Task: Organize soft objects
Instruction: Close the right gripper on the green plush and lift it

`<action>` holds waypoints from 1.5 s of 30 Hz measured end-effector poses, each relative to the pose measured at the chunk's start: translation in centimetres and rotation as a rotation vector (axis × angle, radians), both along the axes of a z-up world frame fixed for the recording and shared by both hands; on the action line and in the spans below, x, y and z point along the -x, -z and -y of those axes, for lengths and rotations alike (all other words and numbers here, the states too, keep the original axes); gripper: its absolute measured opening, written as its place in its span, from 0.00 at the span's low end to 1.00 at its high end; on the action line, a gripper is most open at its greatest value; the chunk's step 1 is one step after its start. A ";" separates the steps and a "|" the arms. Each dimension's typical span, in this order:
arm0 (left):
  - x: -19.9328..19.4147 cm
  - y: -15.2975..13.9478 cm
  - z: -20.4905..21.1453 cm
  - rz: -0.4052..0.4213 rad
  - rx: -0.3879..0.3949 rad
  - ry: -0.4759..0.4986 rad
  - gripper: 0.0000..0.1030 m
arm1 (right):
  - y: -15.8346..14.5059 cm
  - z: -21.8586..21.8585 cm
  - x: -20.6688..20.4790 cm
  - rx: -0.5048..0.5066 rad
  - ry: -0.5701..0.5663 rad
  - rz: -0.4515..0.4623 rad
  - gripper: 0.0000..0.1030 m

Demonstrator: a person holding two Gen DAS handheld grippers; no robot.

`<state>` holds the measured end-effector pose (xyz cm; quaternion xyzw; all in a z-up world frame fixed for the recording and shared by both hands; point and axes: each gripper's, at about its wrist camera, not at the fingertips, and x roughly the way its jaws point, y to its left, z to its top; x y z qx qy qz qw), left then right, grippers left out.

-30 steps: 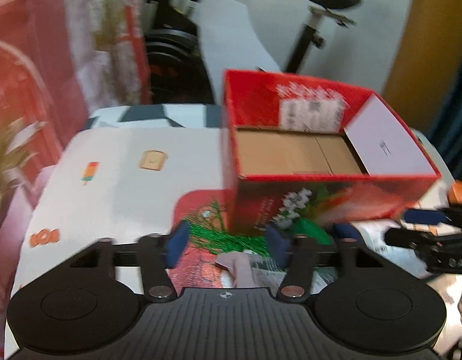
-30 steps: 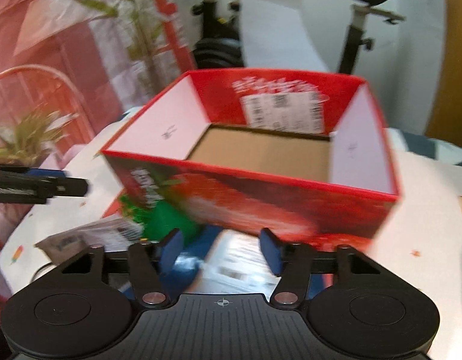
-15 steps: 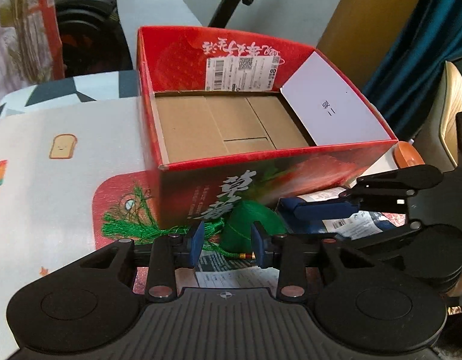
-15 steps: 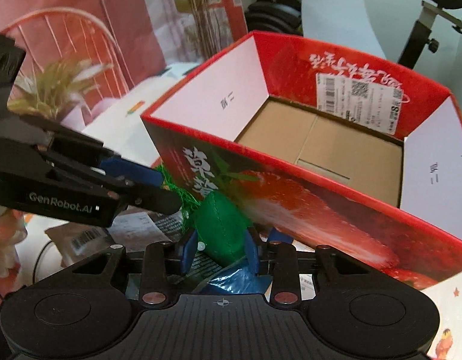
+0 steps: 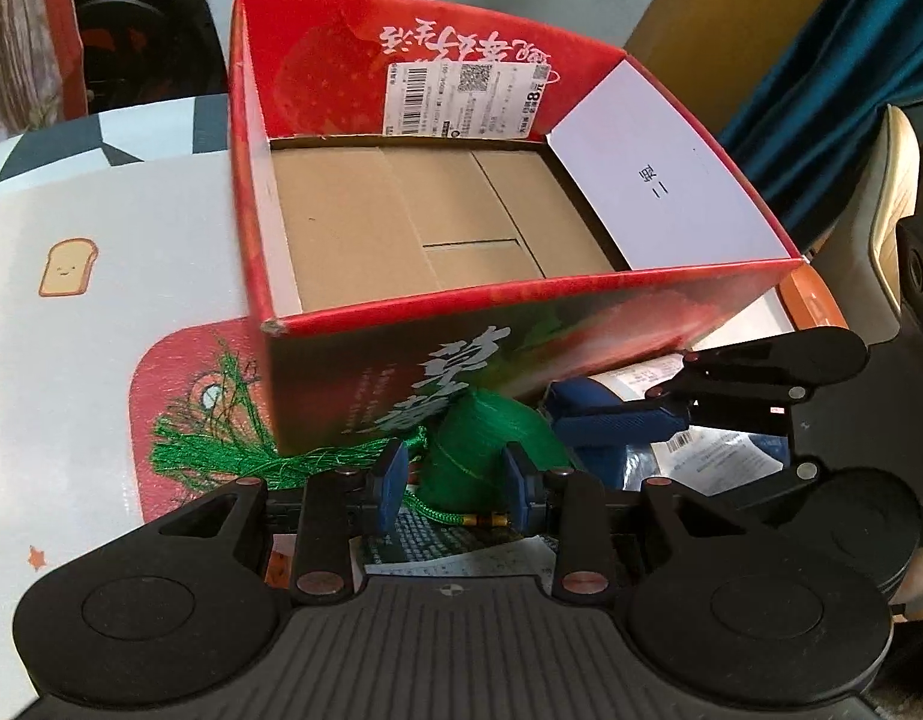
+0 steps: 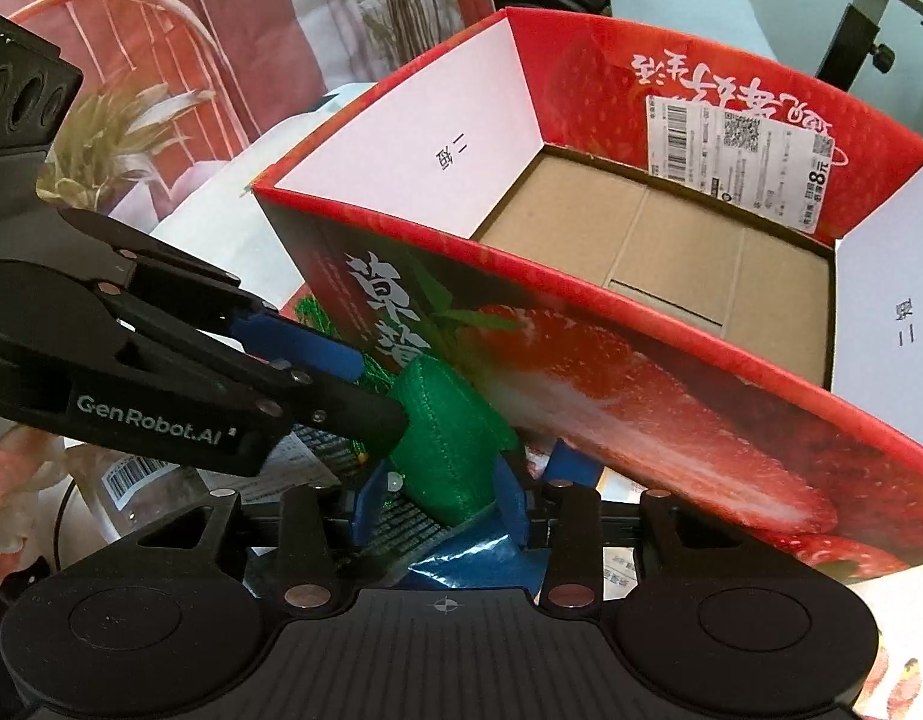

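Note:
A green soft pouch (image 5: 491, 450) with a green tassel (image 5: 221, 438) lies against the near wall of an open red strawberry box (image 5: 581, 300). My left gripper (image 5: 455, 483) has its blue pads on both sides of the pouch and is shut on it. My right gripper (image 6: 440, 495) is also shut on the same pouch (image 6: 449, 438), from the other side. The box (image 6: 641, 324) shows only its bare cardboard floor.
Printed paper packets and a blue plastic bag (image 6: 473, 564) lie under the pouch. The table has a white cloth with a toast picture (image 5: 68, 267). An exercise bike and a red patterned curtain stand behind the table.
Both grippers moved in from either side of the box front and closed on the green pouch. The views went from blurred to steady.

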<state>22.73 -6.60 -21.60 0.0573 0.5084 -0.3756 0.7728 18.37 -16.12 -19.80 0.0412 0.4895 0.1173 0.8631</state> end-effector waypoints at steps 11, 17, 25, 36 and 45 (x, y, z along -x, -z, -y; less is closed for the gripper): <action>-0.9 1.2 0.7 -0.052 0.021 0.002 0.47 | 0.9 0.5 -0.7 -0.013 0.036 -0.026 0.46; -1.4 1.8 0.8 -0.073 0.018 -0.031 0.62 | 1.1 0.6 -1.0 -0.027 0.040 -0.036 0.49; -1.9 2.7 0.1 -0.176 0.060 -0.059 0.63 | 0.9 0.7 -0.6 -0.052 0.059 -0.015 0.44; -1.3 2.0 0.4 -0.187 0.104 -0.064 0.51 | -0.7 0.4 0.5 -0.071 0.044 0.052 0.41; 0.2 -1.8 -0.3 -0.094 0.115 -0.092 0.51 | -4.7 1.1 2.0 -0.092 0.018 0.161 0.41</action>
